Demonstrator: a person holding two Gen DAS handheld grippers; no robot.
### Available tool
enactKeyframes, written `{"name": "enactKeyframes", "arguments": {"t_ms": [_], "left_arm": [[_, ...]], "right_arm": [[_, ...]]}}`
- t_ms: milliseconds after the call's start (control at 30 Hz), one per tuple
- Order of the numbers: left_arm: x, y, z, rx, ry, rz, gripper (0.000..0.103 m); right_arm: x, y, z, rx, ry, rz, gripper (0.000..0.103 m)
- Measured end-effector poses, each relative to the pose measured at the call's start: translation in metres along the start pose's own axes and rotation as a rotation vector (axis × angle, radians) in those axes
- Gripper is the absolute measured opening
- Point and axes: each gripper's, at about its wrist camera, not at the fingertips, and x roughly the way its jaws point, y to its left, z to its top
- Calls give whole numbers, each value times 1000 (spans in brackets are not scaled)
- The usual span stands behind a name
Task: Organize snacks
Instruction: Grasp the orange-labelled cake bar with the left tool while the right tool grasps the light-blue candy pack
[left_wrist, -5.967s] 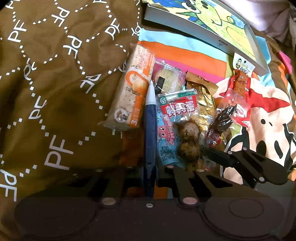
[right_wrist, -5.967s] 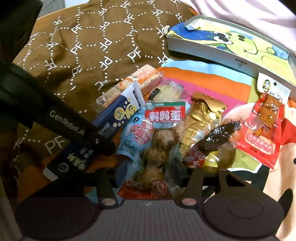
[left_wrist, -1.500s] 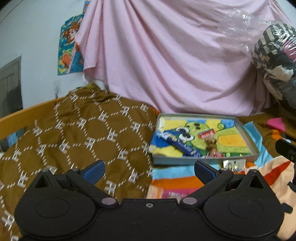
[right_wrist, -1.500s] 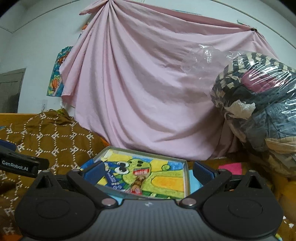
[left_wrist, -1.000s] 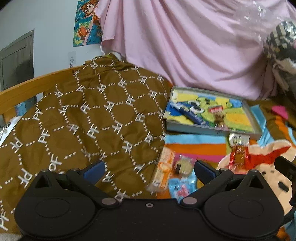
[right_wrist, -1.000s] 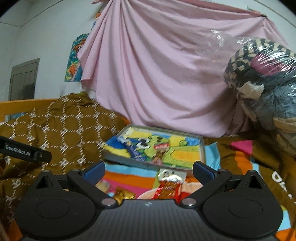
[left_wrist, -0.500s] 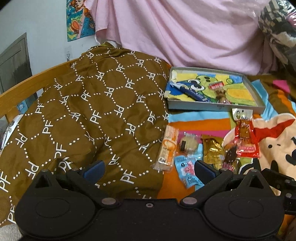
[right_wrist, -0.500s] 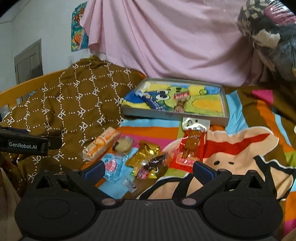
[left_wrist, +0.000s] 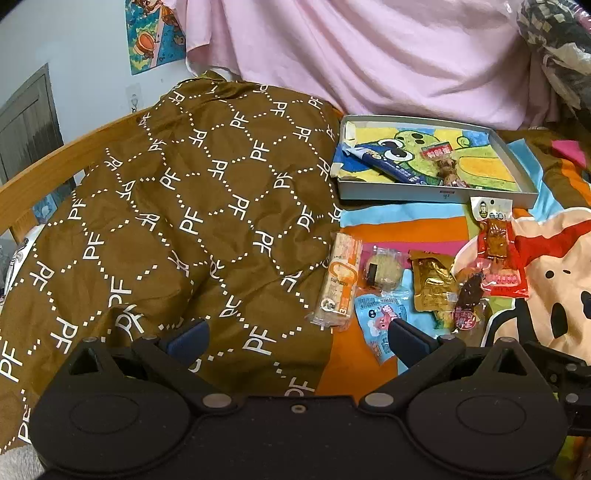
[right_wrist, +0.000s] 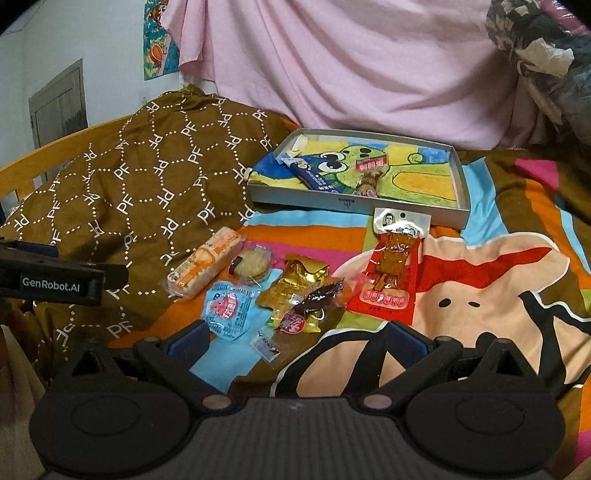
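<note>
The brown quilt (left_wrist: 177, 229) printed with white letters covers the left of the bed; the striped cartoon blanket (right_wrist: 480, 280) covers the right. A pink sheet (right_wrist: 369, 74) hangs behind.

The grey tray (right_wrist: 354, 202) lies at the far edge of the blanket, well beyond my jaws. Inside it lie a blue stick packet (right_wrist: 314, 177) and a packet of brown eggs (right_wrist: 369, 177), side by side.

The loose snacks lie in a cluster between the tray and my jaws. The red meat-strip packet (right_wrist: 391, 273) lies at the right, its top just beside the tray wall. The orange cracker pack (right_wrist: 207, 267) lies at the left, on the quilt's edge. The gold foil packet (right_wrist: 291, 288), light-blue pouch (right_wrist: 227, 310), round biscuit (right_wrist: 253, 266) and dark plum packet (right_wrist: 317, 299) lie between them.

My left gripper (left_wrist: 295, 336) is spread wide and empty, above the quilt's edge, with the light-blue pouch just inside its right finger. My right gripper (right_wrist: 295, 338) is likewise spread wide and empty, the cluster just ahead.
</note>
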Motion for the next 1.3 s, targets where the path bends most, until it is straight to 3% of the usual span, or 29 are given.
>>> {"name": "enactKeyframes", "arguments": {"t_ms": [500,700,1033,1300], "left_arm": [[19,8,12,-24,69,-14,102],[37,8,25,57,79,-7,102],[80,-2,47,218,123,-63,102],[110,5,60,136,172,-121,102]], "right_arm": [[12,2,-2,3,66,17,103],[21,6,-2,-3,103,30,103],[33,12,-2,-20,137,42,103],[59,28,9,-121,134,72,103]]}}
